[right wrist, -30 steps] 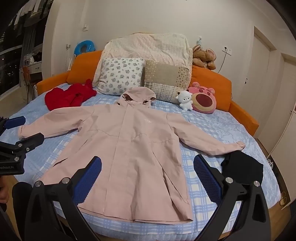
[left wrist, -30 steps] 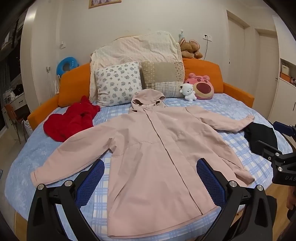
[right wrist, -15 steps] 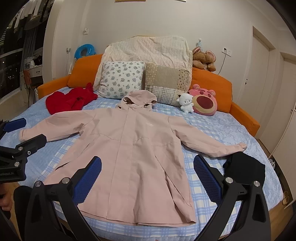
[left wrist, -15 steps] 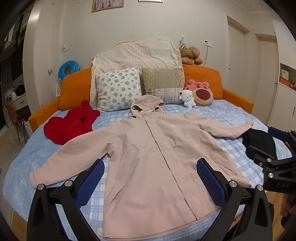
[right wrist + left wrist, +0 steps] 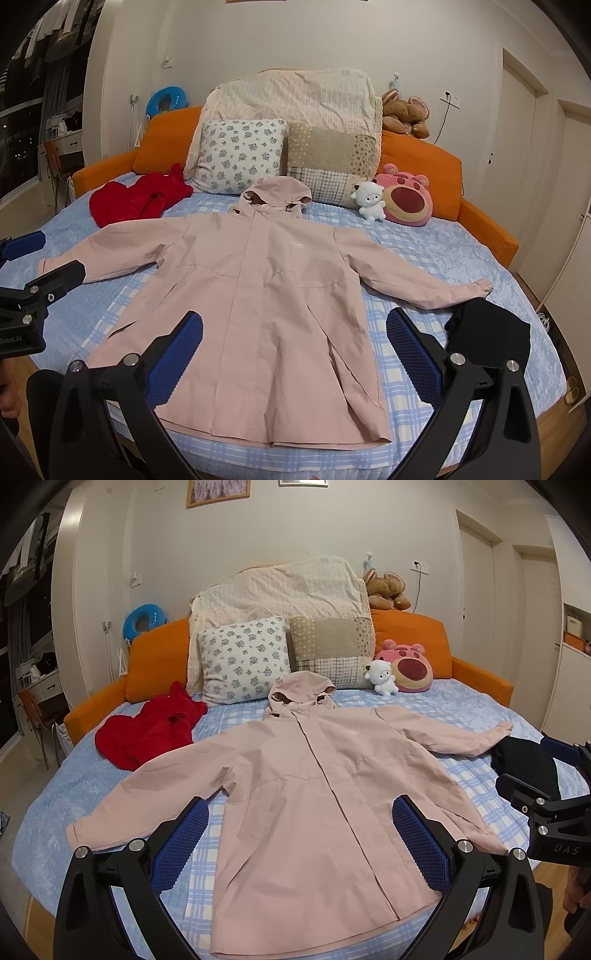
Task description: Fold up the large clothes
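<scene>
The left gripper (image 5: 301, 834) hangs with its blue-padded jaws spread wide, grasping nothing, above the lower half of the pale pink hooded jacket (image 5: 314, 794). The right gripper (image 5: 293, 349) is likewise released and empty over the hem of the same jacket (image 5: 266, 295), which lies flat, front up, both sleeves spread, hood toward the pillows, on the round bed with blue checked bedding (image 5: 424, 251). One crumpled red garment (image 5: 136, 197) lies near the left sleeve; one black garment (image 5: 491, 332) lies just beside the right cuff. Two pillows, one floral (image 5: 240, 158) and one patchwork (image 5: 328, 158), lean on the orange headboard (image 5: 166, 136), with three plush toys: a small white one (image 5: 369, 199), a pink bear head (image 5: 406, 201), a brown one (image 5: 404, 112)
</scene>
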Available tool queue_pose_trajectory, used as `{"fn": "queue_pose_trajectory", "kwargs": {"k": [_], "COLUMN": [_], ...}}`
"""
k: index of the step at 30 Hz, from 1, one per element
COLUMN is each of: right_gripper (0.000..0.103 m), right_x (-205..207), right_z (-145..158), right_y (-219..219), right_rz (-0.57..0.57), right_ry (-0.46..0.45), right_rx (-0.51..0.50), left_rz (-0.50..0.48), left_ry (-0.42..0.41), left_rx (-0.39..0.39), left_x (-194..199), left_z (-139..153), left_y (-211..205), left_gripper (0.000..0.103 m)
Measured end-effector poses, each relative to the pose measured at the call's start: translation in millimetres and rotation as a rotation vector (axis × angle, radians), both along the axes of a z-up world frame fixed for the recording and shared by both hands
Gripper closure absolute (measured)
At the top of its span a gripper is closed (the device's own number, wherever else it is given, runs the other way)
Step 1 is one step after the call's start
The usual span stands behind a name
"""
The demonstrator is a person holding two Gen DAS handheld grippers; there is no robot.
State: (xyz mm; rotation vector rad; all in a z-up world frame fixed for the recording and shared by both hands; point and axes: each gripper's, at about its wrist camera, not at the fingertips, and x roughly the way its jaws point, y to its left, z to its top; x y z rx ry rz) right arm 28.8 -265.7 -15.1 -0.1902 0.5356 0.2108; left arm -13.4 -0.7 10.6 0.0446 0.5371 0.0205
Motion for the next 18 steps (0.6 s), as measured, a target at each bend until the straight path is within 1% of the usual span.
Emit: {"fn": "queue_pose_trajectory", "kwargs": {"k": [3,18], "right_gripper": [0.005,0.005], "right_x": [-0.2,4.2], "right_z": [-0.9,-4.6], "right_y": [-1.8,-3.1], "right_rz": [-0.003,-0.003], "right_ry": [0.000,0.008], "right_rx": [0.009,0.011], "left_rz": [0.004,-0.008], "left_ry": [-0.002,0.010], "left_rx": [0.012,-0.001], "left_x": [0.2,3.2], "left_z": [-1.2,-1.2], "left_y": [1.3,-0.7], "left_gripper": [0.002,0.002]}}
